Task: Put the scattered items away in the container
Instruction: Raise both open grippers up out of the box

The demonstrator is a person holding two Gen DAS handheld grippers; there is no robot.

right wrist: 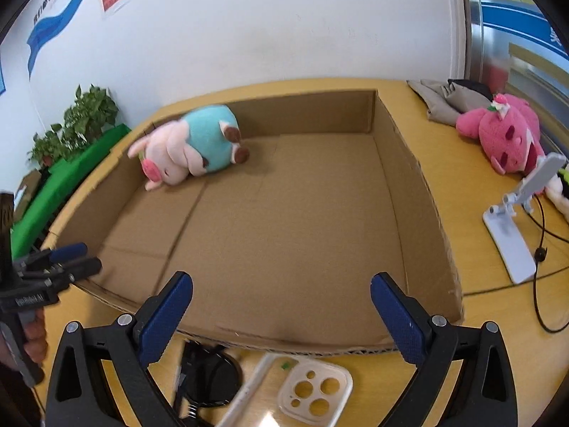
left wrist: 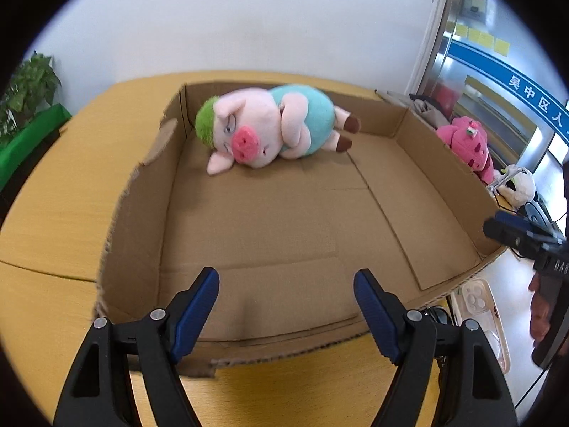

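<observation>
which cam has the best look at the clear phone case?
Right wrist. The clear phone case lies on the table in front of the cardboard box, between the open right gripper fingers, camera cutouts plain. Left wrist shows only part of it at the right, past the box's corner.

Both views are taken from behind each hand-held gripper, angled down and close over the near wall of the cardboard box (left wrist: 270, 220). The box and plush pig (right wrist: 192, 149) are shared by both.
</observation>
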